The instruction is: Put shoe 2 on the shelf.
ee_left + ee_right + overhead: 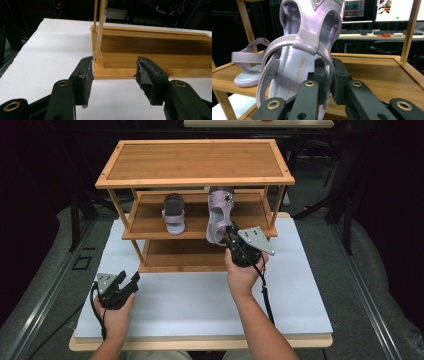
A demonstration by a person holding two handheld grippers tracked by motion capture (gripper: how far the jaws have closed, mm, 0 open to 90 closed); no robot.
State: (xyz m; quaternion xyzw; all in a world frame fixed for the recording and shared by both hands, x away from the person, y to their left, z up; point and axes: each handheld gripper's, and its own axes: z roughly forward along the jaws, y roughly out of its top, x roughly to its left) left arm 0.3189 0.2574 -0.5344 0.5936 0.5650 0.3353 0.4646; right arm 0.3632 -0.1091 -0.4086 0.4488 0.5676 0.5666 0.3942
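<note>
White table (pixel 190 305), wooden lip along its near edge, dark floor on every side. Toward the far edge, a three-tier bamboo rack (pixel 195 162), its bottom tier resting on the white surface. On the middle tier, left of centre, a lilac sandal (pixel 173 214) lying flat. Right of it, at that tier's front edge, a second lilac sandal (pixel 220 215), tilted steeply with its heel end low and hanging past the edge.

Right gripper (pixel 231 240) at that heel end, hand behind it above the middle of the table, grey three-cornered plate on top, cable trailing back along the forearm. In the right gripper view, jaws pinched narrow on the heel strap (pixel 325 56) of the tilted sandal, pads pressing it from both sides, the insole facing the camera.

Left gripper (pixel 131 281) near the table's near left corner, held in the left hand, pointing at the rack's bottom tier. In the left gripper view, jaws spread wide with nothing between them, the bottom tier's front left corner just beyond the tips.
</note>
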